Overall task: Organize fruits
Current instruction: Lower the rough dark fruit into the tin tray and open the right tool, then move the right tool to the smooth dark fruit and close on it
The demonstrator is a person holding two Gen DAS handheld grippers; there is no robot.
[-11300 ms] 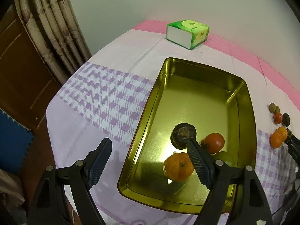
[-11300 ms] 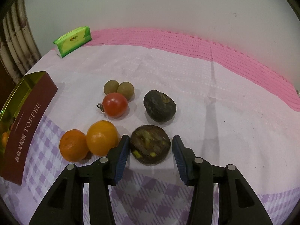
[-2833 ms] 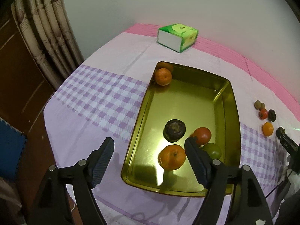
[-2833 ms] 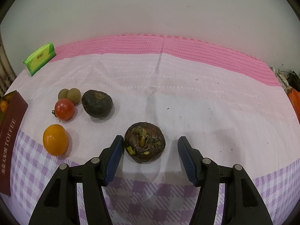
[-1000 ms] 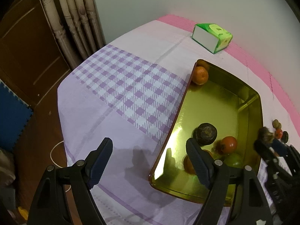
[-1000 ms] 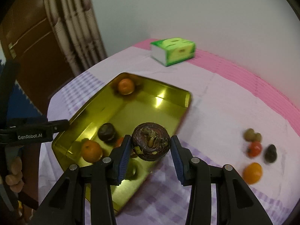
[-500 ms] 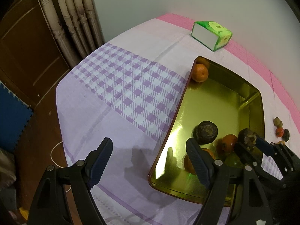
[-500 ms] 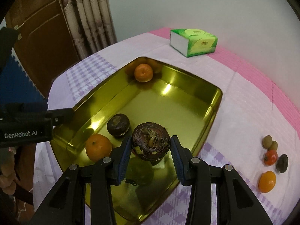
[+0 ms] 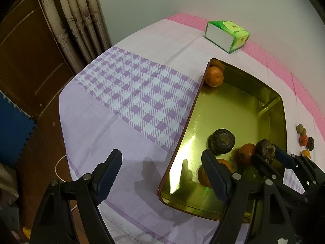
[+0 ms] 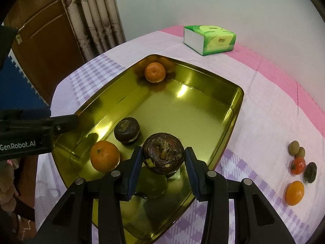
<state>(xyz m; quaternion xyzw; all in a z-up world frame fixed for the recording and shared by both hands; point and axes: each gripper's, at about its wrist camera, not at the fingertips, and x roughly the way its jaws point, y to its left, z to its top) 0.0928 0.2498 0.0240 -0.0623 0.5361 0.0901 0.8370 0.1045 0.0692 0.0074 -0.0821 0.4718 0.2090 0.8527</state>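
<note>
My right gripper [image 10: 163, 159] is shut on a dark brown round fruit [image 10: 163, 152] and holds it just above the near end of the gold tin tray [image 10: 203, 109]. In the tray lie a second dark fruit [image 10: 127, 130], an orange [image 10: 104, 156], another orange [image 10: 155, 72] at the far corner, and a green fruit [image 10: 154, 185] under my fingers. In the left wrist view the held fruit [image 9: 265, 148] hangs over the tray [image 9: 243, 93] beside a red fruit [image 9: 246, 150]. My left gripper [image 9: 162, 168] is open and empty, straddling the tray's left rim.
On the cloth right of the tray lie an orange [image 10: 294, 193], a red fruit [image 10: 298, 165], a dark fruit [image 10: 310, 172] and two small brown fruits [image 10: 296, 148]. A green tissue box [image 10: 210, 38] stands at the back. Curtains and a wooden door are left of the table edge.
My right gripper carried the dark fruit from the cloth over to the tray and has lowered it toward the tray's near end. The left gripper stayed open and barely moved.
</note>
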